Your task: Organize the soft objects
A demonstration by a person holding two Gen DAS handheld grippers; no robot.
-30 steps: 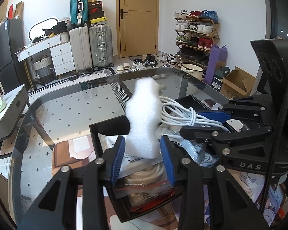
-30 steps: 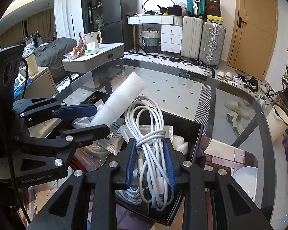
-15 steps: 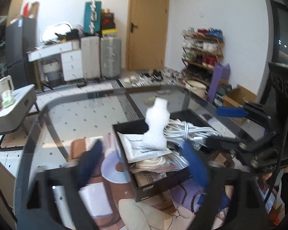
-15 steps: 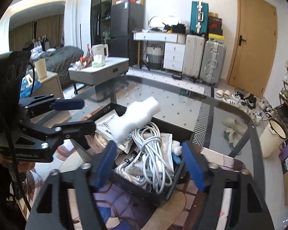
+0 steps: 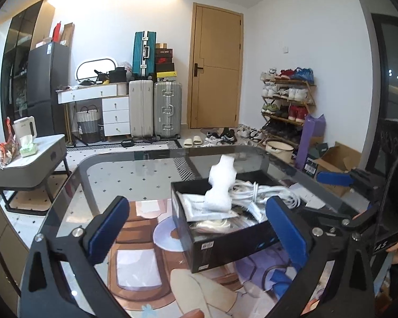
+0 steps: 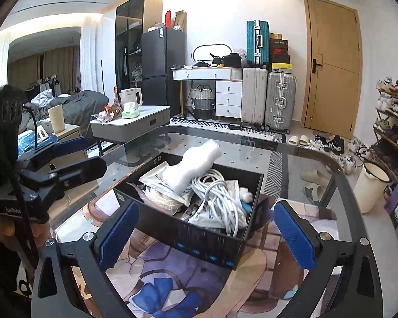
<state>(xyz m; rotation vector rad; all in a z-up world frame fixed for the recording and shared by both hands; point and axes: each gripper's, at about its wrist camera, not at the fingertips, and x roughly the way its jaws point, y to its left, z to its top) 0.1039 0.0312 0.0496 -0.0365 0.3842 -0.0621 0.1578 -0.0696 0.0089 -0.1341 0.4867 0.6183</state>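
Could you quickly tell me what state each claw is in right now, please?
Left claw: open, holding nothing, its jaws just opened off the white foam piece.
Right claw: open, holding nothing, just released the white cable bundle.

White walls (image 5: pixel 291 53), wooden door (image 5: pixel 215 66), suitcases (image 5: pixel 155 111), shoe rack (image 5: pixel 289 103).

The near wall of the black box (image 5: pixel 226 246) hides the lower packets inside it, and the white foam piece (image 6: pixel 192 168) covers part of the packets (image 6: pixel 156 182) below.

White foam (image 6: pixel 192 165) upright, leaning, in black box (image 6: pixel 199 241); white cable coil (image 6: pixel 220 198) beside it, over packets (image 6: pixel 161 182).
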